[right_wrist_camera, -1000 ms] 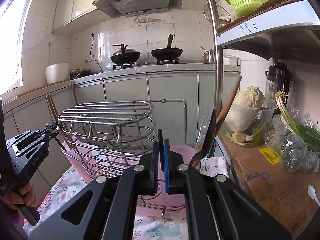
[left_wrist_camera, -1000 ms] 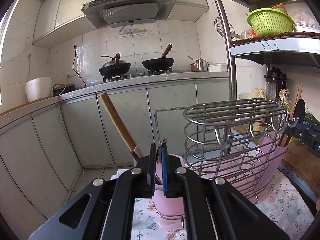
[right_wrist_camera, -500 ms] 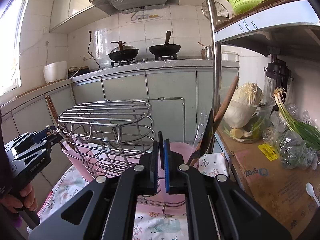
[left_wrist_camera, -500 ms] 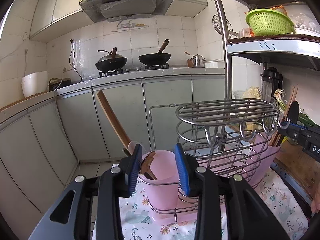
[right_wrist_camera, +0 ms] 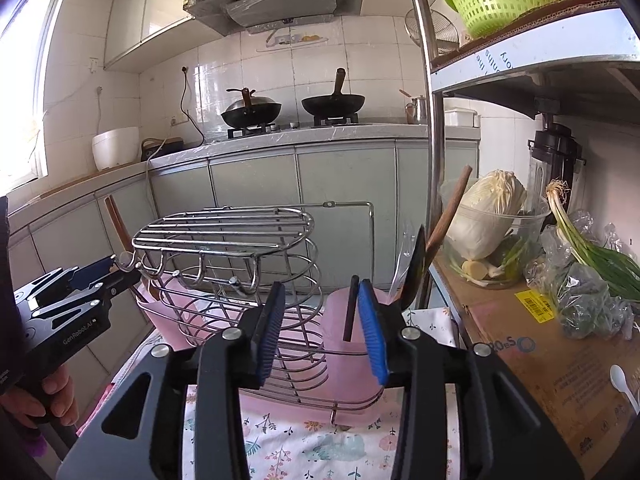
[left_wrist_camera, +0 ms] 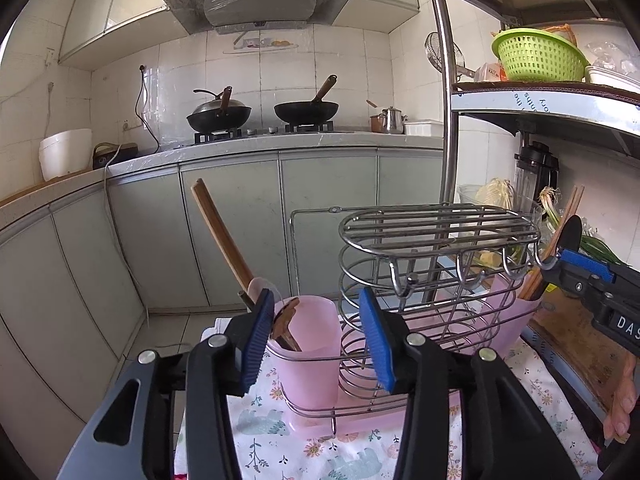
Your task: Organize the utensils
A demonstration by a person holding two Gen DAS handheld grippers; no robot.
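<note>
A steel wire utensil rack [left_wrist_camera: 436, 240] with hooks stands on a floral cloth, with a pink cup at each end. My left gripper [left_wrist_camera: 320, 338] is open and empty, just in front of the left pink cup [left_wrist_camera: 308, 344], which holds a wooden spatula [left_wrist_camera: 220, 232] and other utensils. My right gripper [right_wrist_camera: 322, 330] is open and empty in front of the right pink cup [right_wrist_camera: 352, 320], which holds a dark stick [right_wrist_camera: 350, 312], a black spatula [right_wrist_camera: 414, 268] and a wooden handle [right_wrist_camera: 448, 216]. The rack also shows in the right wrist view [right_wrist_camera: 224, 232].
A metal shelf post [right_wrist_camera: 430, 120] rises right of the rack. A cardboard-covered shelf [right_wrist_camera: 532, 344] holds a bowl with cabbage [right_wrist_camera: 492, 216], bagged greens [right_wrist_camera: 588, 280] and a white spoon [right_wrist_camera: 622, 380]. A green basket [left_wrist_camera: 538, 54] sits on the upper shelf. Kitchen counters stand behind.
Both grippers have opened: the left between the two earlier frames, the right after the last one. The left let go of a utensil that now rests in the left pink cup.
</note>
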